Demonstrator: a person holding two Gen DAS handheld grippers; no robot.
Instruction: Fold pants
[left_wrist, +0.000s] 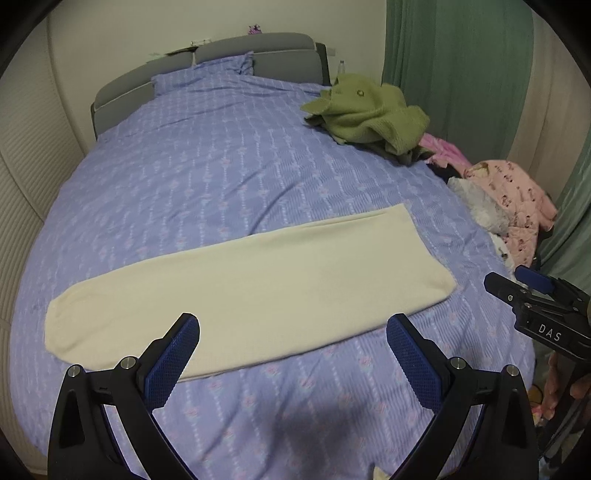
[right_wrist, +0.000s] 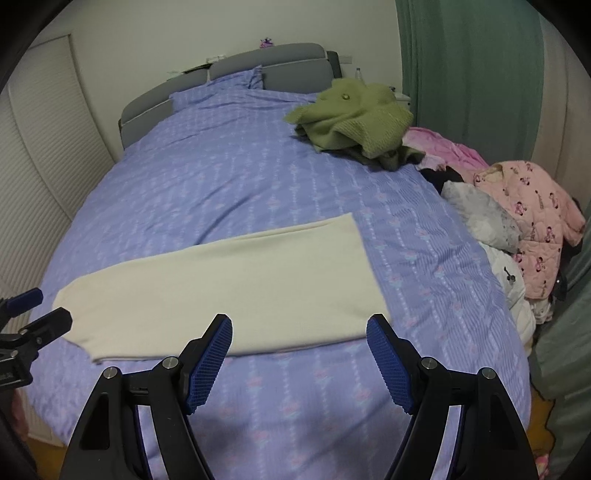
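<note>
Pants (left_wrist: 251, 288) lengthwise-folded, flat on bed (left_wrist: 207, 166); crosswise folds left. Left claw (left_wrist: 293, 354), right claw (right_wrist: 299, 354) wide, empty, near pants' front edge.

Pants (left_wrist: 251, 291): cream cloth, matt and smooth, fine soft knit with no visible pattern. Bedspread (left_wrist: 229, 170): thin lilac woven cloth, printed, matt, lightly creased. Left gripper (left_wrist: 293, 354) and right gripper (right_wrist: 299, 356): black plastic arms of slight sheen, bright metal pivot pins; finger pads (left_wrist: 173, 363) blue, rough with a moulded grid texture (rubber or plastic, cannot tell which). Green sweater (left_wrist: 365, 110): coarse ribbed knit, matt. Pink jacket (right_wrist: 532, 218): quilted printed cloth. Headboard (left_wrist: 258, 55): grey upholstery, matt. Curtain (right_wrist: 469, 77): green cloth in soft vertical folds.
</note>
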